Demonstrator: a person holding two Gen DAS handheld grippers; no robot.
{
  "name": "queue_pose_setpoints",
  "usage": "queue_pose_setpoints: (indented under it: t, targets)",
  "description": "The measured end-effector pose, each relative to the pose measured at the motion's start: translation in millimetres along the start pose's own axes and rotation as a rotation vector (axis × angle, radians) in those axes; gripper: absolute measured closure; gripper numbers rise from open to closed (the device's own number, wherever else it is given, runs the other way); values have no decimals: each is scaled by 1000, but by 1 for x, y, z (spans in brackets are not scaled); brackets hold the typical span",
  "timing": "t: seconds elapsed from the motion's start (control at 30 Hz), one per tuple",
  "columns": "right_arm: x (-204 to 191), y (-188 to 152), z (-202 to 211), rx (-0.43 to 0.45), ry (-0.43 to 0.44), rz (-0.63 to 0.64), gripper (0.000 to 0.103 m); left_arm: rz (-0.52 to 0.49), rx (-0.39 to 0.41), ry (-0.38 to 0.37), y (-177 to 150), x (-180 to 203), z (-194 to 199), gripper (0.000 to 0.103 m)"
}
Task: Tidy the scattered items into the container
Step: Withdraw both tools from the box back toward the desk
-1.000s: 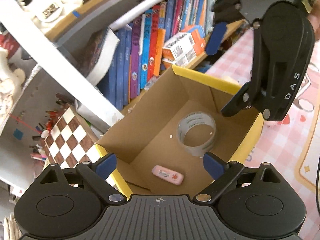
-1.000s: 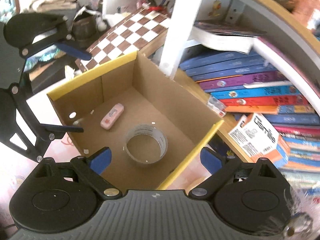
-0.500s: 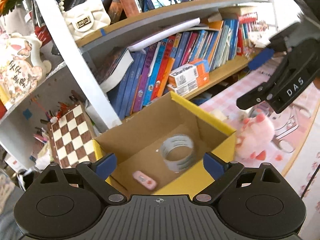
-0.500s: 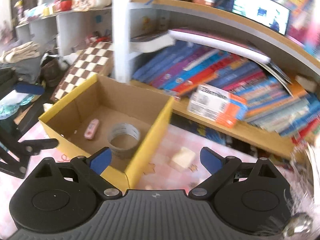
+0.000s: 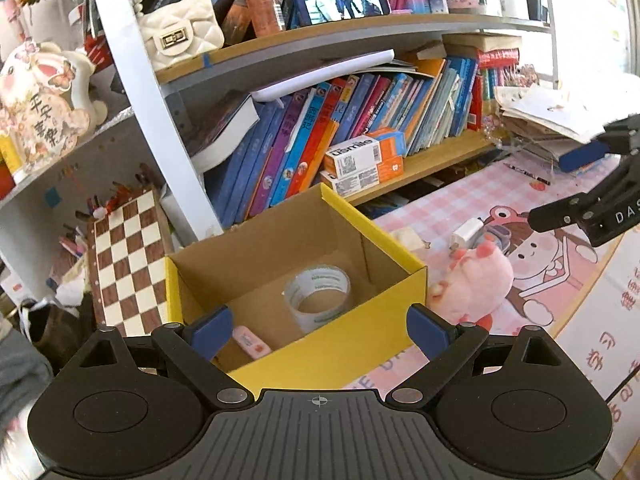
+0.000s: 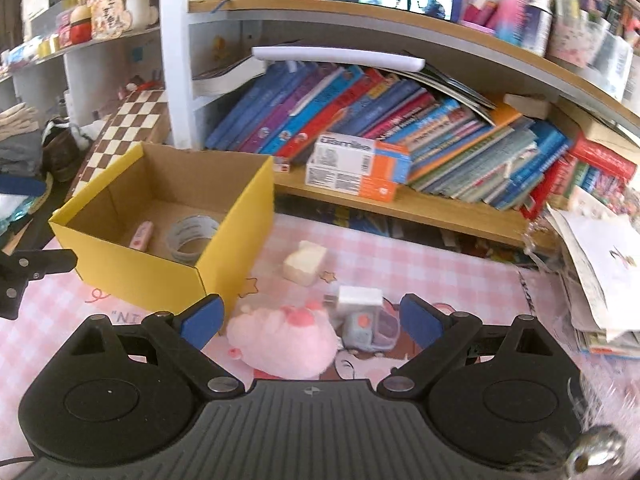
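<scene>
Pink checked mat [image 6: 420, 272] holds plush toy [image 6: 284, 344] between right gripper's [image 6: 310, 318] parted, empty jaws.

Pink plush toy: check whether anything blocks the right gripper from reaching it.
Nothing visible does. The pink plush toy lies on the mat right ahead of the open right gripper, with no object between them. The white charger and small grey gadget sit close beside it, the yellow box on the other side.
</scene>
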State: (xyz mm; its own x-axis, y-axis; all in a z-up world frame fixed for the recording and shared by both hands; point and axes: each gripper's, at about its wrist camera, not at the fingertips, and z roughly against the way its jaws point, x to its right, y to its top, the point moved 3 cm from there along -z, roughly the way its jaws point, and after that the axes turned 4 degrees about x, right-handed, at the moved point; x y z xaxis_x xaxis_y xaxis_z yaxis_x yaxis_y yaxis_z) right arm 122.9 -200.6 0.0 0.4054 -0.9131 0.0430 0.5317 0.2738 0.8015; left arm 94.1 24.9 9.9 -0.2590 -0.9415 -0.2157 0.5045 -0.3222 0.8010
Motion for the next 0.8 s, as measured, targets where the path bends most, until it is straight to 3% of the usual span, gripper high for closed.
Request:
queue_pose_setpoints:
  t: [0.3,0.8]
  targets:
    - [7,-20,16,21,-48,-56,9,25,15,-20,0,21,10,8]
    - [13,-58,36,-10,-58,-114,9,39,4,-48,-7,56,19,8]
